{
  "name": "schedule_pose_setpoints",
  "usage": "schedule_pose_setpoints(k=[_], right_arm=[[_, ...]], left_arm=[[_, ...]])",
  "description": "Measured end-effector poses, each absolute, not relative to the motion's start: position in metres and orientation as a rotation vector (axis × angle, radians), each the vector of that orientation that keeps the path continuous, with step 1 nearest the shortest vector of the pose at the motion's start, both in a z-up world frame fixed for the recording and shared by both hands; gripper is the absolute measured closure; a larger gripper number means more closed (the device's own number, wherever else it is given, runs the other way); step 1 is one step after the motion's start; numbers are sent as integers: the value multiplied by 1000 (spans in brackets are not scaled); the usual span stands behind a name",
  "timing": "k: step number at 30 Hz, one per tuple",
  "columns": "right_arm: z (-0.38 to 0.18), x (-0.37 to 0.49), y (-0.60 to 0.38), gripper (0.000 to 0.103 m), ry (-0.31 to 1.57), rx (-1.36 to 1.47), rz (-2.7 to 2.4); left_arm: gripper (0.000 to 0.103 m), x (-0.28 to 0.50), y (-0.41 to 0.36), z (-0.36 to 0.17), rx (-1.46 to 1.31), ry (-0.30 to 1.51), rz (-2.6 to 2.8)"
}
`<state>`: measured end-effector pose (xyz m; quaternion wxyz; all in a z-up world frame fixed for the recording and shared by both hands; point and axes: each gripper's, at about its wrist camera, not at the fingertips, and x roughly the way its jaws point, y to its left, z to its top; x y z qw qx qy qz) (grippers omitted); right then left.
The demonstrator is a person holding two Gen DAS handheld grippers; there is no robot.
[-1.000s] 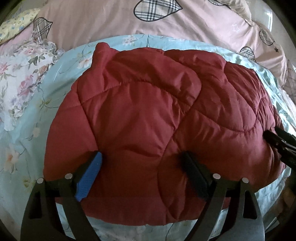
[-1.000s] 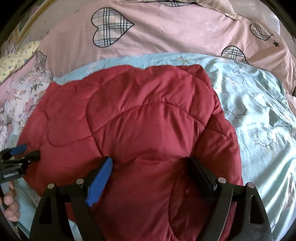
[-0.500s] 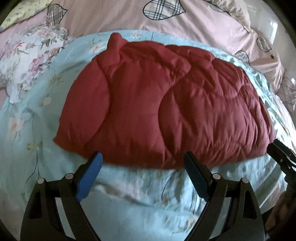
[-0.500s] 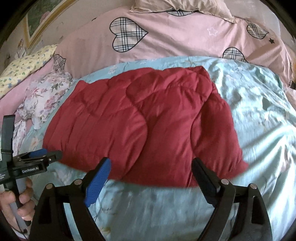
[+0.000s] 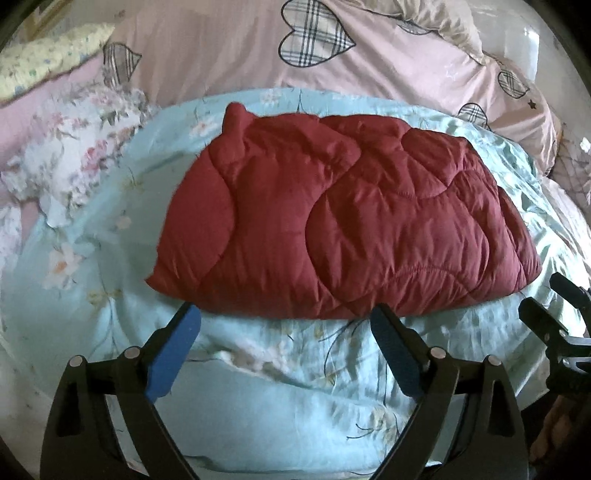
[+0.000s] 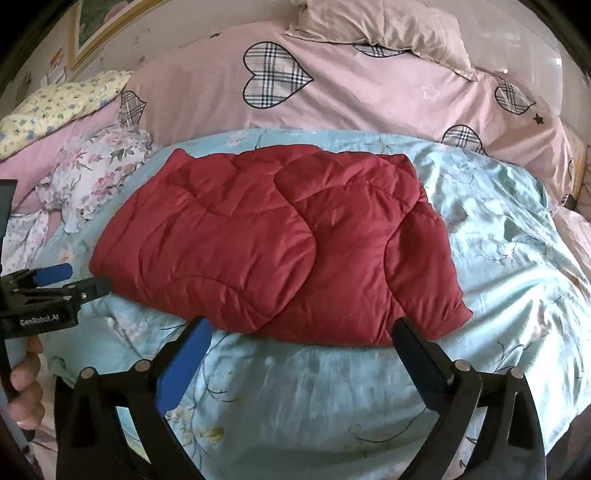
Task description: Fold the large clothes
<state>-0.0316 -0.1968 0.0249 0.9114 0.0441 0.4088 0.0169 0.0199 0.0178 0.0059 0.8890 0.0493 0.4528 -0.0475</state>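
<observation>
- My left claw (image 5: pixel 284 354) is spread wide with nothing between its fingers; it hangs over the light blue floral bedspread (image 5: pixel 277 402), just short of the near edge of the red quilted jacket (image 5: pixel 351 229).
- My right claw (image 6: pixel 301 363) is spread just as wide and grips nothing; its dark finger (image 6: pixel 417 354) sits just beside the jacket's near right corner, and whether it touches the fabric I cannot tell.
- The red quilted jacket (image 6: pixel 273 247) lies folded into a compact, puffy bundle on the bedspread (image 6: pixel 332 398), about mid-bed, with one layer lapped over another along a curved seam.
- In the right wrist view a narrower strip of the jacket runs down its right side to the near corner.
- In the left wrist view a small bump of red fabric sticks up at the jacket's far left corner.
- In the right wrist view my left claw (image 6: pixel 74 282) shows at the left edge beside the jacket's left end, with my left hand (image 6: pixel 24 391) around its handle below.
- Behind the jacket lies a pink duvet with plaid hearts (image 6: pixel 332 88), and a beige pillow (image 6: pixel 380 33) rests on it.
- To the left sit a flowered white cloth (image 6: pixel 96 173) and a yellow floral pillow (image 6: pixel 62 107).
</observation>
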Motion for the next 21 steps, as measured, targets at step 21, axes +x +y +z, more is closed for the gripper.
schedule_pose_setpoints(k=[21], right_arm=[[6, 5, -199, 4, 953, 152, 57]], left_arm=[[7, 51, 10, -10, 162, 1010, -27]])
